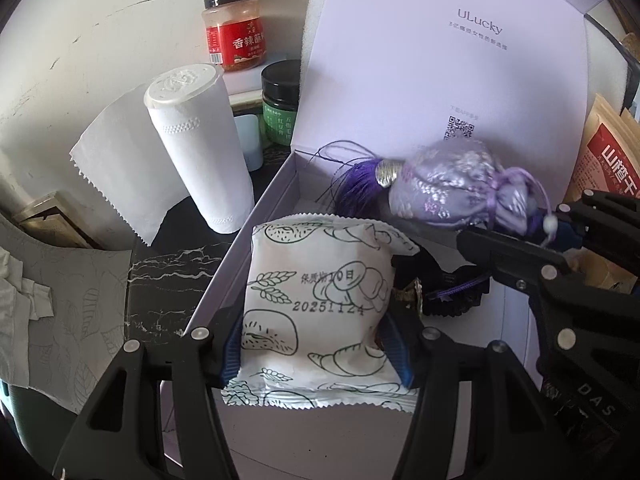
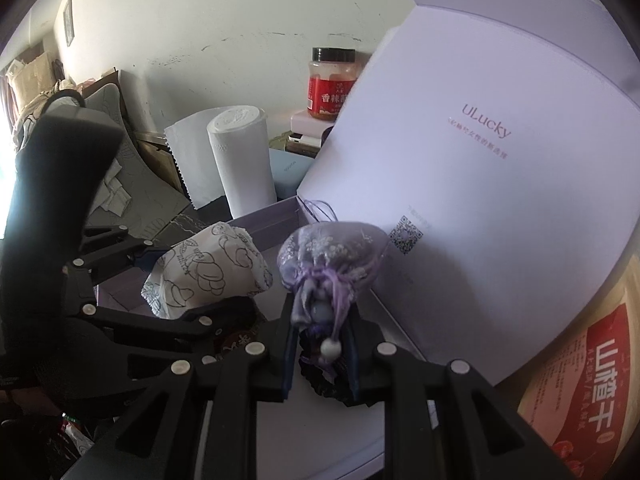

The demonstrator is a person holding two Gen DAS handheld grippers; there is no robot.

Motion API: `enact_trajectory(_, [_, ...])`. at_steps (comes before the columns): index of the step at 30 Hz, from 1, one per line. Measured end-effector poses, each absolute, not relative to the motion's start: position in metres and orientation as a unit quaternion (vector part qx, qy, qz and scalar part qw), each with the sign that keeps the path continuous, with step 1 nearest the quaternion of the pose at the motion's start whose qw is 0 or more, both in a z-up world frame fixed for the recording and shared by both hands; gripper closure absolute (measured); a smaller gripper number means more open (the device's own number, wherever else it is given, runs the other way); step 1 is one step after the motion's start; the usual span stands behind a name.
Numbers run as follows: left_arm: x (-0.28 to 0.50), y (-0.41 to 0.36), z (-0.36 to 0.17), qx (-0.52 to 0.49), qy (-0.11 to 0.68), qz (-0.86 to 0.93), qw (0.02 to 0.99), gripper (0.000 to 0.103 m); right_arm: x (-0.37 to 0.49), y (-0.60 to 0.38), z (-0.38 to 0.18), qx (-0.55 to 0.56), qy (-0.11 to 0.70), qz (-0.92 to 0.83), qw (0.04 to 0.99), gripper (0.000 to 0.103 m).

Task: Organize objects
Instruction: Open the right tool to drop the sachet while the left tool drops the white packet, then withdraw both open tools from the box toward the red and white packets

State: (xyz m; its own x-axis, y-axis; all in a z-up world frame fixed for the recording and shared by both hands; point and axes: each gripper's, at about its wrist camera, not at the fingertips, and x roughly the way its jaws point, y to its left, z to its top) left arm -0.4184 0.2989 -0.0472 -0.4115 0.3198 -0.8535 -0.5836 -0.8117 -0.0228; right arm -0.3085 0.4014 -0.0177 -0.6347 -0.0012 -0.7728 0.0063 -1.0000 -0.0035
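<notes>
**Two grippers hold soft goods over an open lilac box**

The left gripper [image 1: 320,344] is clamped on a puffy white plastic snack packet [image 1: 320,304] printed with green bread outlines, its blue pads pressing the crinkled sides and its serrated seams sticking out above and below. The right gripper [image 2: 320,344] is closed tightly on the gathered neck of a lilac brocade drawstring sachet [image 2: 332,260], whose dark purple tassel [image 1: 356,184] and white bead [image 2: 332,347] hang loose. Both items hover over the open lilac cardboard box [image 1: 256,216], the packet by its left wall, the sachet nearer the raised lid [image 1: 440,60], which stands upright close behind and limits room at the back. The two gripper frames sit close together, and dark items already lie on the box floor beneath them.

Left of the box, on the black marbled counter [image 1: 172,264], stands a white paper towel roll [image 1: 200,148] with a loose sheet trailing. Behind it are a red-labelled spice jar [image 1: 232,28] and a green-labelled dark jar [image 1: 280,104]. An orange-red snack pouch [image 2: 592,376] crowds the right side.
</notes>
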Motion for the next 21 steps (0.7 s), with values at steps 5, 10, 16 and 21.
enact_trajectory(5, [-0.417,0.293,-0.04,-0.473,0.129,0.833,0.256,0.046,-0.308,0.406,-0.014,0.42,0.004,-0.907,-0.015,0.052])
enact_trajectory(10, [-0.411,0.283,-0.023,-0.456,0.118,0.846,0.248,0.043,-0.301,0.407,-0.006,0.409,-0.005,-0.912,-0.012,0.05])
enact_trajectory(16, [-0.398,0.272,-0.003,-0.439,0.123,0.858,0.237,0.041,-0.295,0.402,0.005,0.4,-0.004,-0.916,-0.004,0.05])
enact_trajectory(21, [-0.386,0.263,0.01,-0.431,0.122,0.865,0.225,0.041,-0.287,0.397,0.016,0.388,-0.001,-0.922,0.003,0.05])
